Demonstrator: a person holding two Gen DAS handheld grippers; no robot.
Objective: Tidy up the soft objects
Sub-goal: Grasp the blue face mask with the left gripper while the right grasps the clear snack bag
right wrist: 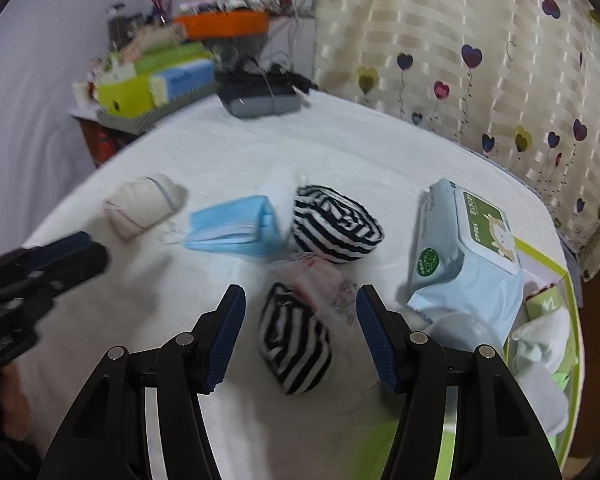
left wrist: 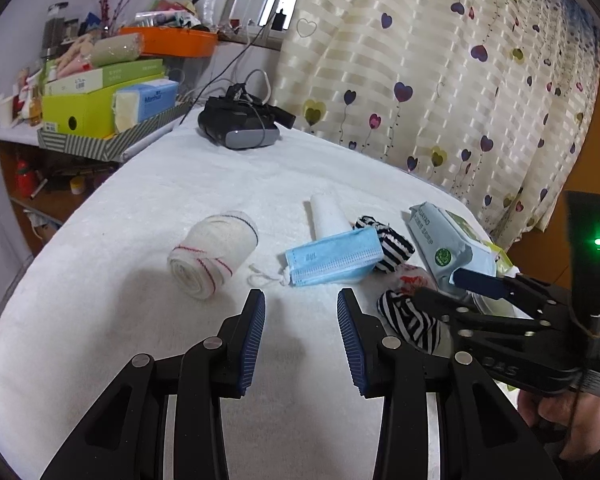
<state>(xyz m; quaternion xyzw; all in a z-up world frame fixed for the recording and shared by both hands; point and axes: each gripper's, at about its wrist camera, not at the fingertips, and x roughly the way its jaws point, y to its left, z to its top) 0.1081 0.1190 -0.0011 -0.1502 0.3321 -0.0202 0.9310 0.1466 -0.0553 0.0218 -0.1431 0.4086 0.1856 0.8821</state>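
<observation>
Right gripper point(right wrist: 300, 332) spread wide, straddling near striped sock roll point(right wrist: 294, 340); light, squashy, pinch mid-bundle. Left gripper point(left wrist: 301, 336) agape, empty.

Probably a home: heart-print curtain point(left wrist: 440, 80), cluttered shelf point(left wrist: 80, 120).

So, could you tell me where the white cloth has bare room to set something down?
Bare cloth runs between the bandage roll and the VR headset, and along the near left edge below the roll. It is crowded on the right: face masks, striped socks and wet wipes pack sit close together beside the green basket.
</observation>
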